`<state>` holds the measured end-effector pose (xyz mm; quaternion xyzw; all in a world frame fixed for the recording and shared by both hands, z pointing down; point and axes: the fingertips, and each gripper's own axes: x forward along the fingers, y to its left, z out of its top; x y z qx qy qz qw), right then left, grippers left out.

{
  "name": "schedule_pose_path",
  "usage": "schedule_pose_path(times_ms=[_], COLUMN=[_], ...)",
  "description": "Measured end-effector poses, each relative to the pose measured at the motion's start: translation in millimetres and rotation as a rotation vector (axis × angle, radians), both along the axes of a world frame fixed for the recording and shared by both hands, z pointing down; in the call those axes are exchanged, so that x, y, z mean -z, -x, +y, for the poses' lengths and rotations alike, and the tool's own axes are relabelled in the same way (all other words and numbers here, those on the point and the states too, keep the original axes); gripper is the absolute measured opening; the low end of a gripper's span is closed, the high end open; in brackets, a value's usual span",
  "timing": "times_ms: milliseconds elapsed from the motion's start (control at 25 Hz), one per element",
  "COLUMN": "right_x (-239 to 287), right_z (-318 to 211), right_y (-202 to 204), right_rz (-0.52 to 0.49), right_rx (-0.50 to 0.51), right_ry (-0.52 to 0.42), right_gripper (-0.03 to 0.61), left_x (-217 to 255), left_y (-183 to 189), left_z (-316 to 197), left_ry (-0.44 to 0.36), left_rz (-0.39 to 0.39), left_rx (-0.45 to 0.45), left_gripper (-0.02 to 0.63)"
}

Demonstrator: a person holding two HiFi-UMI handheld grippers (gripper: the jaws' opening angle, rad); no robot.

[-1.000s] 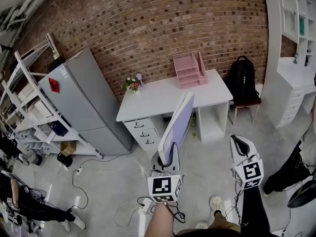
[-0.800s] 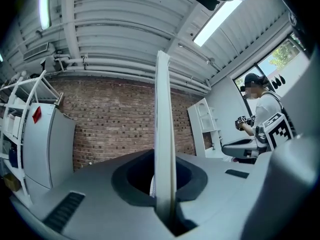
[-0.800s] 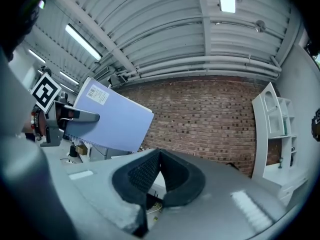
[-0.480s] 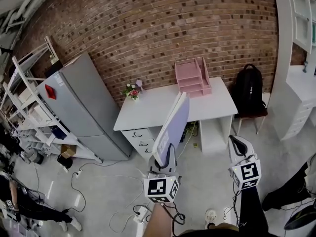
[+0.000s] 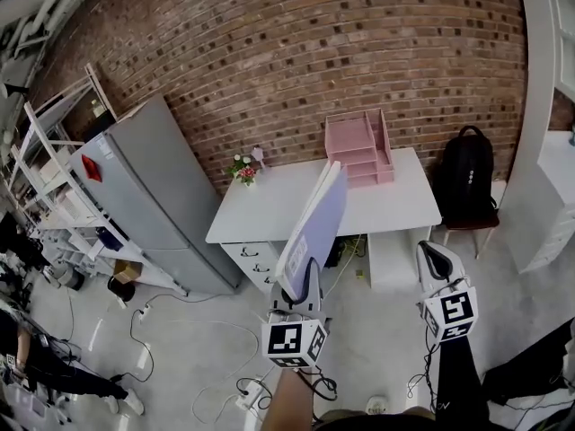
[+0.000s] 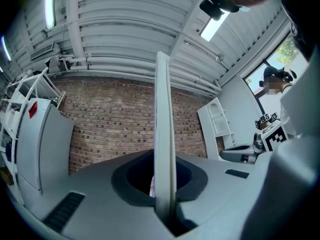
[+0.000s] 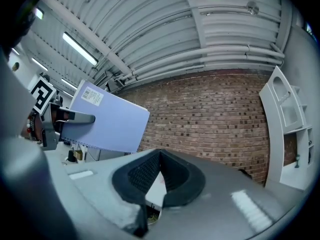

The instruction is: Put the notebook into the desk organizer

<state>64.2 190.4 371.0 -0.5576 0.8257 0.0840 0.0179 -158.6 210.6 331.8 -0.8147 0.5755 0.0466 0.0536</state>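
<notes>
Left claw [image 5: 304, 275] is clamped on the purple notebook [image 5: 314, 223], standing upright. Right claw [image 5: 433, 253] is closed and empty. Pink organizer [image 5: 358, 146] sits at the back edge of the bench [image 5: 269, 206].

The pale lilac spiral notebook [image 5: 316, 218] stands on edge, leaning right, its near end clamped in the left gripper [image 5: 300, 287]. The pink tiered desk organizer [image 5: 359, 148] sits well apart, at the far right of a white desk [image 5: 269, 206].

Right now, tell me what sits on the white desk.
A pink desk organizer and a small flower pot. The notebook, clamped in the left gripper, hides the middle of the desk.
</notes>
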Motion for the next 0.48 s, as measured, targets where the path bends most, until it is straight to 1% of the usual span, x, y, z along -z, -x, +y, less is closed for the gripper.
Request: schedule_pose_path(times_ms=[240,480], right_x=[-10,-10], right_z=[-29,-65], right_y=[-13,-13], right_rz=[0.0,-0.002], right_rx=[0.008,0.008], right_ry=[0.01,0.012], right_gripper=[0.002,0.002], left_x=[-6,-3], left_y=[-9,-9], left_z=[-30,-68], left_ry=[0.0,-0.004], left_rz=[0.008,-0.001], left_rx=[0.012,0.01], left_gripper=[0.035,0.035])
